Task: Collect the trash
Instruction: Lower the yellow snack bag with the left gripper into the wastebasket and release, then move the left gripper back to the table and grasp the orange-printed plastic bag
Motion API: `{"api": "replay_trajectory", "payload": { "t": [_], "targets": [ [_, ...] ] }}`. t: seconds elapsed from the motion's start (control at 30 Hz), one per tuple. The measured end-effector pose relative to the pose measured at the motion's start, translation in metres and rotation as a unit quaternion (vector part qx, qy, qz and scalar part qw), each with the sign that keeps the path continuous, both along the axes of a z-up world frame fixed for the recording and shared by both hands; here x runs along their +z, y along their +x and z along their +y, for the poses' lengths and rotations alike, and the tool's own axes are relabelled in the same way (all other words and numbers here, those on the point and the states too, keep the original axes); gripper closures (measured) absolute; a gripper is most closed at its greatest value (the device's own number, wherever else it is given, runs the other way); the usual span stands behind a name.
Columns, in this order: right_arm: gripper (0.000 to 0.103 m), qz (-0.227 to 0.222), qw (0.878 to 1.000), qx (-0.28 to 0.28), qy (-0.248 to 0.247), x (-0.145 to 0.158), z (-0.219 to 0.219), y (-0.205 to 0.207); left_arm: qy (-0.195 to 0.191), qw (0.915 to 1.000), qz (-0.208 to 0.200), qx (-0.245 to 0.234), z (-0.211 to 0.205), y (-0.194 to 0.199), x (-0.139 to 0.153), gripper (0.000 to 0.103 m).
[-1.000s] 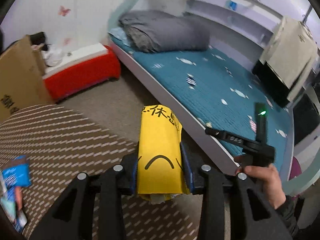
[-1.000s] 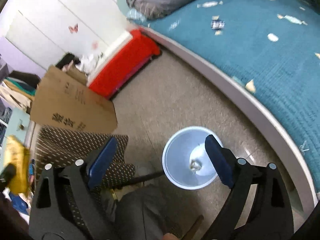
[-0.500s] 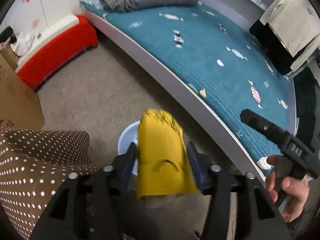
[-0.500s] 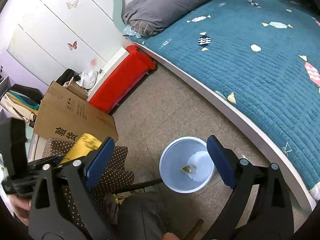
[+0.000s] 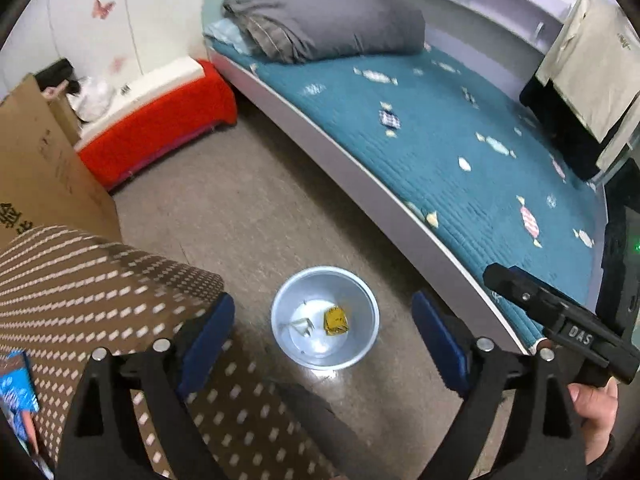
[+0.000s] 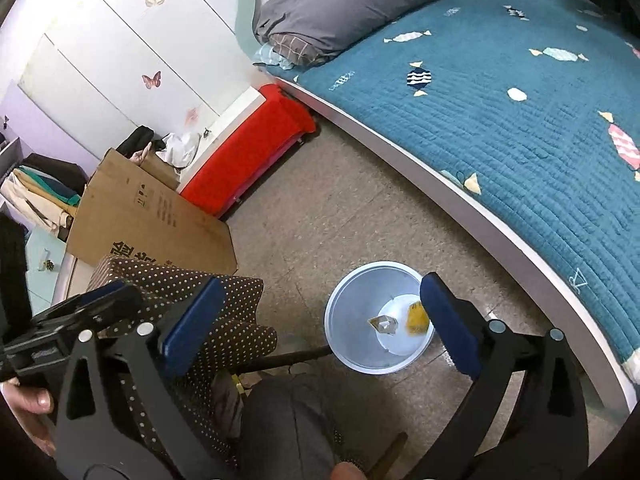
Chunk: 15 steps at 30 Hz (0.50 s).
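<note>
Left wrist view: the left gripper [image 5: 323, 332] hangs with its blue-padded fingers [image 5: 208, 334] spread wide and holding nothing, directly above a pale blue bin [image 5: 362, 344] on the floor [image 5: 256, 208]. A yellow wrapper [image 5: 335, 320] lies at the bottom of the bin beside a clear scrap [image 5: 301, 325]. A brown dotted surface [image 5: 80, 280] sits to the gripper's left, with a blue packet [image 5: 16, 384] at its near edge. The bed [image 5: 460, 140] runs ahead and to the right; a red box [image 5: 160, 120] stands farther ahead on the left.

Right wrist view: the right gripper [image 6: 320, 320] is likewise spread and empty, with the bin [image 6: 340, 312] between its fingers and toward the right one. The yellow wrapper [image 6: 416, 316] and clear scrap [image 6: 384, 325] rest inside. A cardboard box [image 6: 152, 216] lies ahead on the left, and the left gripper [image 6: 80, 312] shows at the left edge.
</note>
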State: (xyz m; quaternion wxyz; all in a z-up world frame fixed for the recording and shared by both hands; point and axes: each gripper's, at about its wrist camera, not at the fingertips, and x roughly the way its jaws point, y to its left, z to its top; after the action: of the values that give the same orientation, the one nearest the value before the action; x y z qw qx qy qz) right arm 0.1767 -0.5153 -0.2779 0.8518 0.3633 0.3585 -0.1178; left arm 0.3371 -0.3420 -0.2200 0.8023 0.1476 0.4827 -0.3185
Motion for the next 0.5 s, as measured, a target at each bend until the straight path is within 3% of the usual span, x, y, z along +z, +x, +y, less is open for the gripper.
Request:
{"api": "replay_trajectory", "payload": {
  "t": [0.17, 0.5],
  "targets": [
    [0.006, -0.019, 1.0, 0.01, -0.02, 0.026, 0.019, -0.006, -0.023, 0.998, -0.056, 0.018, 0.028, -0.03, 0.029, 0.011],
    [0.006, -0.064, 0.994, 0.042, -0.072, 0.089, 0.073, -0.019, -0.06, 0.9885, -0.125, 0.06, 0.085, -0.078, 0.078, 0.01]
  ]
}}
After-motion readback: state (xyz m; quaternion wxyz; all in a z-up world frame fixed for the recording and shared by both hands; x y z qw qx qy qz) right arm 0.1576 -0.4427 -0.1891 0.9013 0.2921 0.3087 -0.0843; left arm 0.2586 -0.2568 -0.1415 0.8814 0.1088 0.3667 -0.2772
